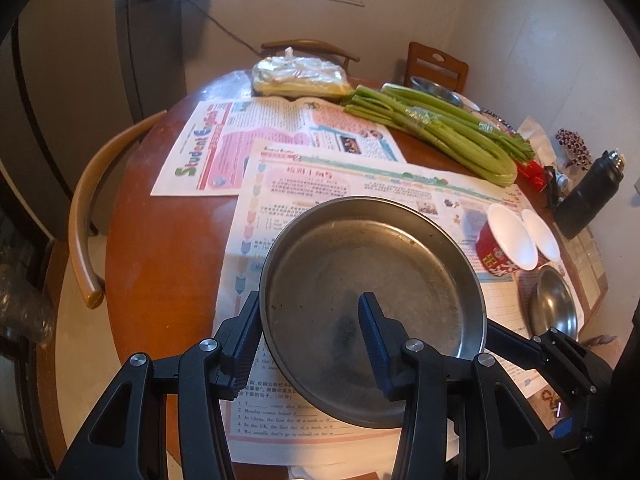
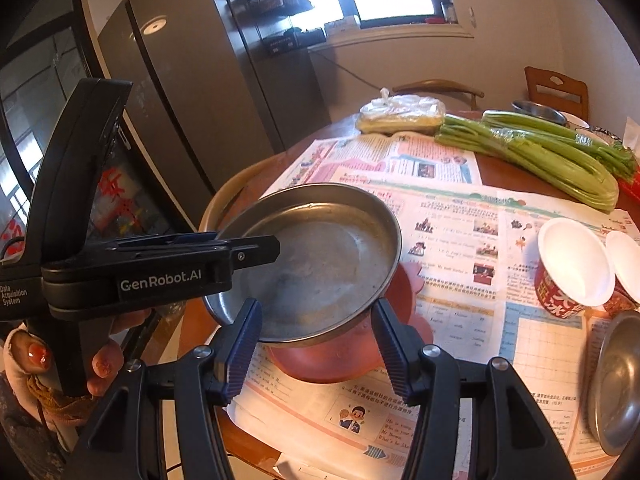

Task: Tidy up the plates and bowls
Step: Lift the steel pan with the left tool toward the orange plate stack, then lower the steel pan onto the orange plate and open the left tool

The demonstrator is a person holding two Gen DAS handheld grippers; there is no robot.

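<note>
Beneath the large steel plate [image 2: 316, 264] in the right wrist view lies a reddish-brown item [image 2: 340, 356], mostly covered, so its kind cannot be told. To the right of that plate, a smaller steel plate [image 2: 616, 384] is cut off by the picture's edge. Beyond it, the second white-lined cup [image 2: 626, 264] is half hidden. The newspaper [image 2: 460, 240] print is too small to read.

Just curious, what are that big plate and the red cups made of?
The big plate looks like stainless steel: dull grey sheen, scuffs, thin rolled rim. The red cups seem paper or plastic with printed sides and matte white insides; hard to tell which.
</note>
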